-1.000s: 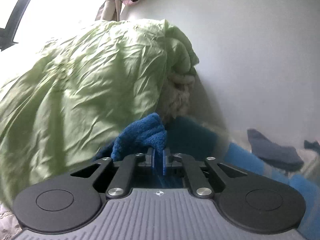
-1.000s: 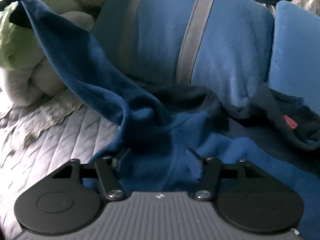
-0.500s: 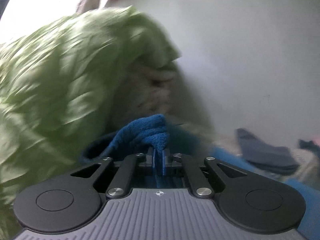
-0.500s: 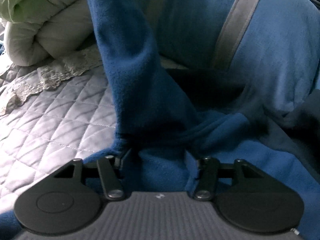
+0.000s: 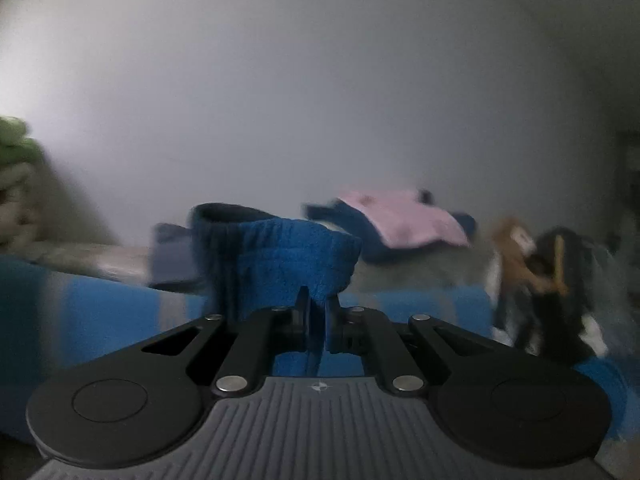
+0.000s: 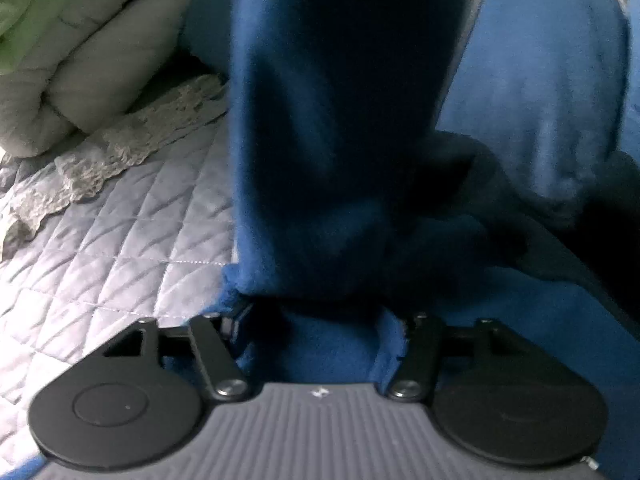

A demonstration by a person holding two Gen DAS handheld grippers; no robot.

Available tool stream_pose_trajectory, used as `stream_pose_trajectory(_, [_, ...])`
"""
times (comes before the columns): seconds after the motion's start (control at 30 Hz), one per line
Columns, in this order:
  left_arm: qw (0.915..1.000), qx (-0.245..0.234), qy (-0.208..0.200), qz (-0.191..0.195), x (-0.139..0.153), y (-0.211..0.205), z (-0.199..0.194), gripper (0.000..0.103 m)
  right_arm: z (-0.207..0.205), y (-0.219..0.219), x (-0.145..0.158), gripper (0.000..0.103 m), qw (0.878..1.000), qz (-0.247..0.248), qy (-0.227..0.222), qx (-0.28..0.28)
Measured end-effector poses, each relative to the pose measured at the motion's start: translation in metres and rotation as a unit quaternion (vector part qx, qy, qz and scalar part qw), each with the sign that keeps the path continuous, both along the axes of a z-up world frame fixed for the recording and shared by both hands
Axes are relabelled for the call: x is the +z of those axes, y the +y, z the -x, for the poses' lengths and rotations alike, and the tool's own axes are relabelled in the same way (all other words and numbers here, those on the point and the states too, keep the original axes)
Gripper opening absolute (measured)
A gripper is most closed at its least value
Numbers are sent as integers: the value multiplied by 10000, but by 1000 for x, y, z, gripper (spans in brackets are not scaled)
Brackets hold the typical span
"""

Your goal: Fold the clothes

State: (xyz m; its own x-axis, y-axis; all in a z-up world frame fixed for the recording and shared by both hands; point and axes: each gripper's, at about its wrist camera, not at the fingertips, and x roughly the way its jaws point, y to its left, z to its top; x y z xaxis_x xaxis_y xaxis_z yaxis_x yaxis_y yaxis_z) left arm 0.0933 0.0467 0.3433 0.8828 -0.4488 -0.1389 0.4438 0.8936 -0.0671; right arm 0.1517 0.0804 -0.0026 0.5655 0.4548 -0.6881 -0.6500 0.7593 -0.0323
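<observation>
Blue fleece garment [image 6: 320,128] hangs as a dark, upright band straight ahead of the right gripper [image 6: 320,316], while its lower part spreads over the quilted bedspread [image 6: 104,248] and runs right up to that gripper. The left gripper [image 5: 318,320] has its fingers drawn in narrow and clamped on a bunched edge of the same fleece [image 5: 280,256], which stands up in a crumpled cuff-like roll above them. The right gripper's fingers stand wide, with fleece lying in the gap; whether any of it is pinned there cannot be told, since the tips are buried in cloth.

Judging from this, a length of the garment is being lifted and carried across for a fold. To do that well, the left gripper's grip should sit on the true edge rather than a wad, so the cloth falls flat; the roll above the fingers suggests several layers are caught. Tension between the lifted end and the part on the bedspread should be even, or the fold line will skew. The rolled white duvet [image 6: 92,52] lies left of the fleece and well clear. In the left wrist view a pink-and-blue clothes pile [image 5: 400,228] lies beyond the held cuff, and the view there is blurred.
</observation>
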Motion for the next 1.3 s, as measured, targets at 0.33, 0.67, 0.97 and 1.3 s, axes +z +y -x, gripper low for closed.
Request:
stream_pose_trajectory(0.33, [9859,-1057,591,-1158,-97,-135,8,9,101,-155,39,103,9979,227,594,106])
stream_pose_trajectory(0.67, [9637,-1597,1541,-1481,-223,-195,15,72,152,-350,40,103,9675,213,1377,-2112])
stream_pose_trajectory(0.97, [9673,-1262,1689,-1413,-215,-144,34,73,172,-405,61,103,9553,-381,1460,-2543])
stream_pose_trajectory(1.3, [9774,-109,1541,-1443,-205,-29,51,74,127,-464,28,96,8047,-3506,2998,-3738])
